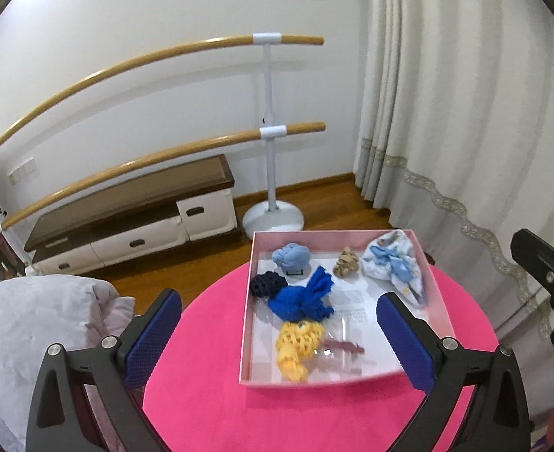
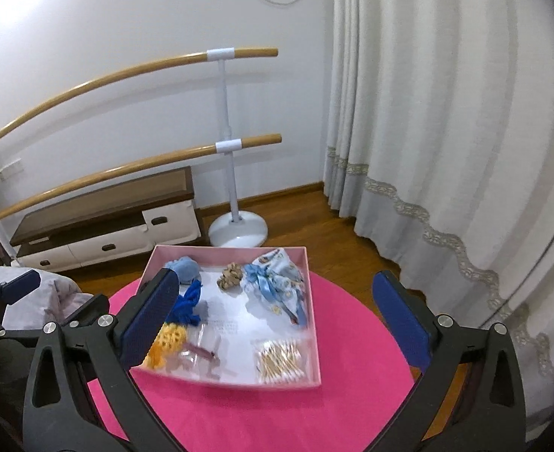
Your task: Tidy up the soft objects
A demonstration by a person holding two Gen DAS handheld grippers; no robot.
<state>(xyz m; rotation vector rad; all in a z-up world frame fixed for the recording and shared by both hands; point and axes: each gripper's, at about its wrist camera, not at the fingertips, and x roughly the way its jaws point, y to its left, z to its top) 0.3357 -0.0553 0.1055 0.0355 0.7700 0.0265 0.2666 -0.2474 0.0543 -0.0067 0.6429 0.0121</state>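
On the round pink table (image 1: 209,395) sits a pink box (image 2: 316,339) holding soft objects: printed cloth (image 1: 393,260), royal-blue cloth (image 1: 301,299), yellow knit (image 1: 297,342). Left gripper (image 1: 277,335) and right gripper (image 2: 273,312) hover spread, empty. Only the right view shows a cotton-swab packet (image 2: 280,361).

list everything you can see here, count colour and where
shallow pink cardboard box: 1, pink, on the table
round pink table: 1, under the box
royal blue knitted bundle: 1, box centre-left
navy scrunchie: 1, touching the blue bundle
light blue fabric ball: 1, box far left
tan scrunchie: 1, box far middle
white-and-blue printed cloth with bow: 1, box far right
yellow crocheted piece: 1, box near left
cotton swab packet: 1, box near right
left gripper: 1, black, blue pads, open
right gripper: 1, same, open
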